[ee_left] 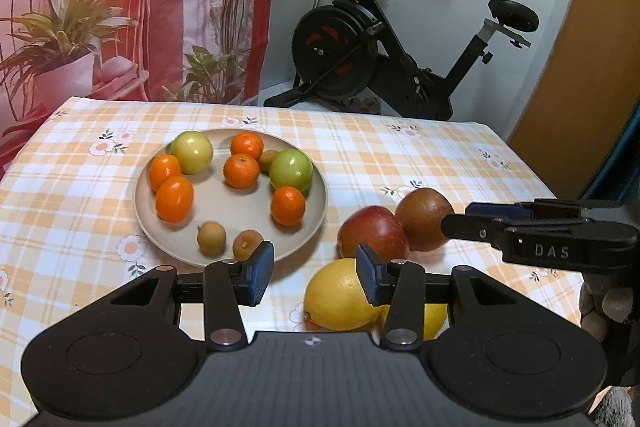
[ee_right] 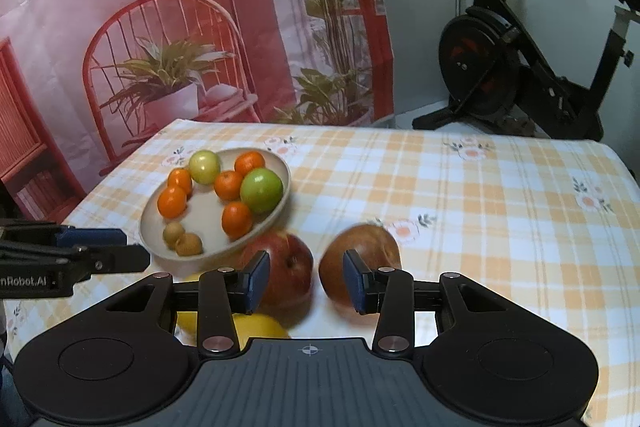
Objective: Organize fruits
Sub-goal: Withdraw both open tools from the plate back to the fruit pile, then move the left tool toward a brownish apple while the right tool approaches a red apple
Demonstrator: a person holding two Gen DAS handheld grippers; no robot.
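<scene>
A beige plate (ee_left: 320,195) on the checked tablecloth holds several oranges, two green apples (ee_left: 291,169) and small brown fruits. To its right lie a red apple (ee_left: 370,231), a brownish-red apple (ee_left: 424,217) and two yellow lemons (ee_left: 340,297). My left gripper (ee_left: 316,277) hovers open and empty above the cloth between the plate and the lemons. My right gripper (ee_right: 306,281) is open, empty, above the gap between the red apple (ee_right: 290,273) and the brownish-red apple (ee_right: 372,247). The plate (ee_right: 158,223) sits to its left, and the right gripper's finger (ee_left: 540,231) also shows.
The table (ee_right: 480,207) has bare cloth on its right half. A printed backdrop hangs behind the far left edge. An exercise bike (ee_left: 384,47) stands on the floor beyond the far edge. The left gripper's finger (ee_right: 80,255) reaches in beside the plate.
</scene>
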